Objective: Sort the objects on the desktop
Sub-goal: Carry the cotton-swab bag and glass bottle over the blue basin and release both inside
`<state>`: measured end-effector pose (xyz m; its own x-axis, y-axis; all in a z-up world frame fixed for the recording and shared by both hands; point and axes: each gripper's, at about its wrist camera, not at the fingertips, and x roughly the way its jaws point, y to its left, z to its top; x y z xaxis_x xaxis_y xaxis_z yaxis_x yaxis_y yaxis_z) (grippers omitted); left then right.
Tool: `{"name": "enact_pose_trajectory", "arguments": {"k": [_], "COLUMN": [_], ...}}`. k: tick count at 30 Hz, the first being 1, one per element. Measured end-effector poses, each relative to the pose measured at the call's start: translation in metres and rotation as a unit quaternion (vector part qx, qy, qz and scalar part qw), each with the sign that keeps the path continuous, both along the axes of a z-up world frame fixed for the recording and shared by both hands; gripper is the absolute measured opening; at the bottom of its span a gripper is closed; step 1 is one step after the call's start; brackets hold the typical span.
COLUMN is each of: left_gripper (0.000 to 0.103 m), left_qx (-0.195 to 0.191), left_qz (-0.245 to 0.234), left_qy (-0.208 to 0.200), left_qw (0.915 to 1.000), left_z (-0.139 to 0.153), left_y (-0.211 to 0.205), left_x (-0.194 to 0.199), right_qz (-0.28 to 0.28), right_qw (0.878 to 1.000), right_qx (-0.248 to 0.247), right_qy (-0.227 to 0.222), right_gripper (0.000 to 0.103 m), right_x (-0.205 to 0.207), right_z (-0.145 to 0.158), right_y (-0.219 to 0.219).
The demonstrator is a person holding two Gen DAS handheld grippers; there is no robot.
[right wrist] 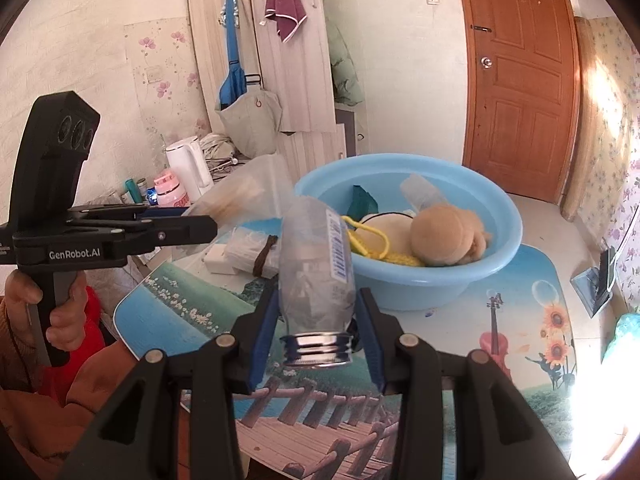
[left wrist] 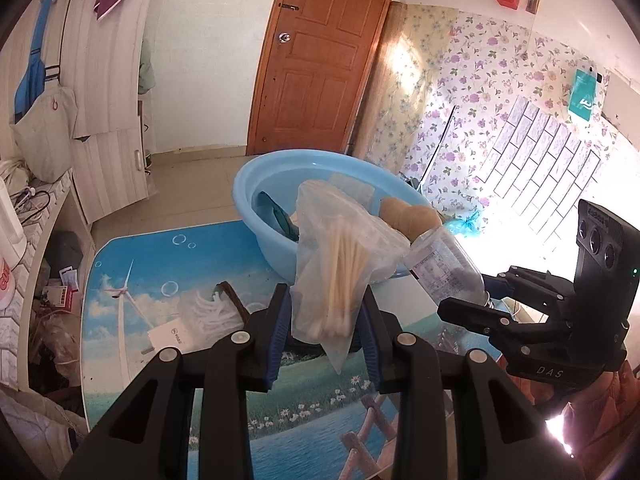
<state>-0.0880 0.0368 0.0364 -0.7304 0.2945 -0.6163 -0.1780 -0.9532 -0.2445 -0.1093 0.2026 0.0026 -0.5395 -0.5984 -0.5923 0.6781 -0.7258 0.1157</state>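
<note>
Left gripper (left wrist: 325, 320): its blue-padded jaws are clamped on a clear plastic bag of wooden cotton swabs (left wrist: 340, 276), held above the table in front of the basin; the bag's loose top rises past the fingertips and a corner hangs below them.
Right gripper (right wrist: 320, 320): narrowly closed around a clear plastic bottle with a printed label and threaded silver neck (right wrist: 318, 276); the neck points back toward the camera and the body tilts up and away.
Hand: a person's hand (right wrist: 60, 312) in an orange sleeve grips the left gripper's handle, seen in the right wrist view.
Between the grippers: bag and bottle sit close side by side in the left wrist view; whether they touch, I cannot tell.
Basin: a round light-blue plastic basin (right wrist: 508, 248) stands just beyond both grippers, holding a tan plush toy (right wrist: 440, 236), a yellow cord (right wrist: 376, 240) and a dark green item.
Table: a tabletop printed with a seaside scene (left wrist: 152, 264) carries a clear packet of white items with a brown band (left wrist: 208, 316), left of the bag.
Background: a brown wooden door (left wrist: 320, 52).
</note>
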Motion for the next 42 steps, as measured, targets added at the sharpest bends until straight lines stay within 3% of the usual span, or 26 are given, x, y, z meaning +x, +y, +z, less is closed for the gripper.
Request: {"name": "enact_pose_trajectory", "arguments": {"k": [18, 26, 28, 30, 37, 39, 42], "left_gripper": [0.032, 0.033, 0.034, 0.043, 0.046, 0.055, 0.061], "left_qx": [-0.01, -0.027, -0.025, -0.022, -0.029, -0.031, -0.033], "left_qz": [-0.024, -0.035, -0.034, -0.032, -0.021, -0.015, -0.007], "left_qy": [0.003, -0.028, -0.025, -0.017, -0.008, -0.008, -0.006], "left_qw": [0.9997, 0.9986, 0.9988, 0.9991, 0.9993, 0.9994, 0.9994], "left_z": [0.002, -0.017, -0.017, -0.015, -0.014, -0.013, -0.013], "left_y": [0.03, 0.043, 0.042, 0.039, 0.023, 0.019, 0.01], "left_x": [-0.079, -0.114, -0.111, -0.104, -0.077, -0.07, -0.061], "right_qz": [-0.06, -0.077, -0.083, -0.083, -0.061, -0.054, -0.047], "right_qw": [0.998, 0.997, 0.996, 0.996, 0.998, 0.998, 0.998], "right_qx": [-0.006, 0.002, 0.011, 0.014, 0.028, 0.032, 0.041], "right_qy": [0.018, 0.013, 0.016, 0.015, 0.007, 0.0, -0.01], "right_gripper": [0.039, 0.039, 0.039, 0.039, 0.039, 0.041, 0.041], "right_x": [-0.06, -0.081, -0.084, -0.086, -0.087, -0.085, -0.081], "right_z": [0.005, 0.001, 0.001, 0.001, -0.005, -0.009, -0.015], "right_y": [0.015, 0.011, 0.006, 0.001, -0.023, -0.03, -0.038]}}
